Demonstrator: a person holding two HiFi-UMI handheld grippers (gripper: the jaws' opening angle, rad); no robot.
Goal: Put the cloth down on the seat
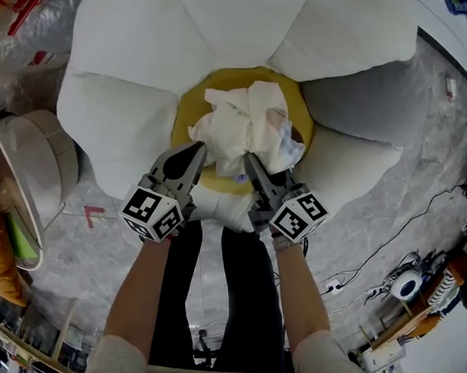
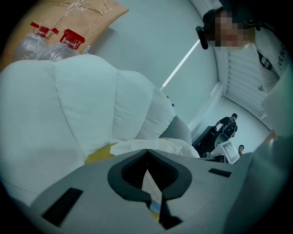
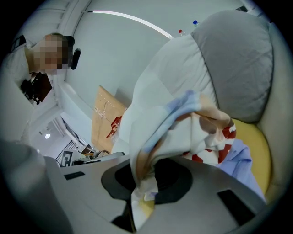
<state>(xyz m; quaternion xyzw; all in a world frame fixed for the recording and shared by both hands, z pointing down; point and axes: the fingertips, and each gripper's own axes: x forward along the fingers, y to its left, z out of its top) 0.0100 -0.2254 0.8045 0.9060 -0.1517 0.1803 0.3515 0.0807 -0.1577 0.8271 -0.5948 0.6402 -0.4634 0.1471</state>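
- White cloth point(image 1: 249, 123) w/ red, blue & tan print sits bunched up on the yellow seat point(image 1: 182, 113), covering most of its middle.
- Seat is the round centre of a flower-shaped chair: white petal cushions point(image 1: 128, 45) at the back & left, one grey cushion point(image 1: 355, 101) on the right.
- Left claw point(image 1: 198, 148) reaches the cloth's near-left edge. Its own view shows the jaws clenched on a thin fold of cloth.
- Right claw point(image 1: 251, 158) is at the cloth's near edge, just beside the left one. It's clamped on a thicker wad of cloth, which bulges up past the jaws.
- Both claws point away from the person, tips close together over the seat's front rim.
- Marker cubes point(image 1: 152, 214) sit at the back of each claw, forearms behind them.
- Grey speckled floor point(image 1: 102, 247) around the chair; cables & small gear lie on it at lower right.
- Cardboard & plastic bottles w/ red caps show behind the chair in the left claw's view.
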